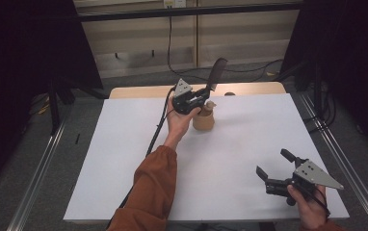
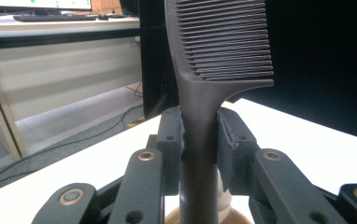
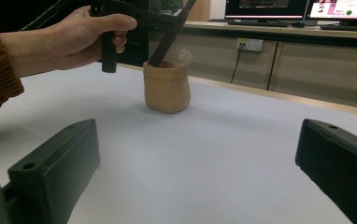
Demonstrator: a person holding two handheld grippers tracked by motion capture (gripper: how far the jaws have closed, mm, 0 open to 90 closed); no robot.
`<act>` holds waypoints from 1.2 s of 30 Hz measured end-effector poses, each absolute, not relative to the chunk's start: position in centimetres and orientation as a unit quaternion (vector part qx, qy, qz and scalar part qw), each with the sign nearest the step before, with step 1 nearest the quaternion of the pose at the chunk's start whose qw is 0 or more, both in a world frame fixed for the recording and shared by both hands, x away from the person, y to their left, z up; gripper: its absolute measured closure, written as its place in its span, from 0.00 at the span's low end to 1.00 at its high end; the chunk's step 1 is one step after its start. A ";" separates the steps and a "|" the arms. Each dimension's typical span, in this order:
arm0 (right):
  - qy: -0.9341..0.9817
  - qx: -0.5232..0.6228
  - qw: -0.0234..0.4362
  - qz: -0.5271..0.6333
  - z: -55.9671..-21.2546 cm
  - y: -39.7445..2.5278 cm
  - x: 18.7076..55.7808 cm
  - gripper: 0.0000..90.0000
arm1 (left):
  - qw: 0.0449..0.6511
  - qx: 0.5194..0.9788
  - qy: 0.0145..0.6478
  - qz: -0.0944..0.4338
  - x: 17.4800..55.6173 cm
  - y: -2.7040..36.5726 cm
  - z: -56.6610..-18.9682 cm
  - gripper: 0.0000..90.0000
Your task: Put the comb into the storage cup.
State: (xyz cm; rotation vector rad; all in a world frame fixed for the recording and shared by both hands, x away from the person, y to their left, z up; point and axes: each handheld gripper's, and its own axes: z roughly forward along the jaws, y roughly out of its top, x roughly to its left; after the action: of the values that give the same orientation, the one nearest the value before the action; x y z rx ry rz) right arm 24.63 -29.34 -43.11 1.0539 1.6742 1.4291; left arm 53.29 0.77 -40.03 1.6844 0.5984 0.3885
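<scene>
Left gripper view: looked straight along the left tool, jaws pressed together on the handle of a dark comb, pads biting just below the point where the teeth begin. Judged light, stiff and thin, smooth plastic that could swivel or slip between flat pads if held too near one end; gripped best on the plain handle, never across the fine teeth, which would likely bend or snag. Showed tooth rows and the pinch in close detail, plus a sliver of tan rim at the bottom edge. High view: placed the left tool over a small tan pot near the far middle of the white surface, comb slanting up and away, lower end seemingly at or inside the mouth. Put the right tool well apart, near the front right corner, jaws spread and holding nothing. Right gripper view: confirmed the wide gap between its own jaws, and gave a low side look at the pot, soft-walled and slightly slumped, handle end dipping into its opening, and a pale rounded thing at the rim, too blurred to name.
</scene>
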 end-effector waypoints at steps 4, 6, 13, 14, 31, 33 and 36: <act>0.645 0.405 0.344 0.549 -43.1 -29.3 24.7 0.00 | 0.607 0.730 0.267 0.165 53.2 0.9 -40.4 0.81; 0.645 0.405 0.344 0.549 -43.1 -29.3 24.7 0.00 | 0.604 0.735 0.259 0.165 53.0 0.8 -40.4 0.81; 0.646 0.404 0.344 0.549 -43.1 -29.3 24.7 0.00 | 0.603 0.734 0.269 0.158 53.2 1.1 -40.7 0.81; 0.645 0.405 0.344 0.549 -43.1 -29.3 24.7 0.00 | 0.602 0.735 0.268 0.158 53.2 1.1 -40.7 0.81; 0.645 0.404 0.346 0.549 -43.1 -29.3 24.6 0.00 | 0.584 0.747 0.281 0.151 53.2 1.5 -41.4 0.81; 0.645 0.403 0.346 0.549 -43.1 -29.3 24.6 0.00 | 0.583 0.746 0.283 0.150 53.2 1.6 -41.6 0.81; 0.645 0.403 0.346 0.549 -43.1 -29.3 24.7 0.00 | 0.579 0.751 0.281 0.151 53.2 1.5 -41.5 0.81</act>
State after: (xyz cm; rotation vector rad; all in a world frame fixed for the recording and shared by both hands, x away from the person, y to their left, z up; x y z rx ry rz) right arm 24.65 -29.25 -43.11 1.0454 1.6748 1.4237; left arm 53.19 1.50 -41.54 1.7557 0.6570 0.3542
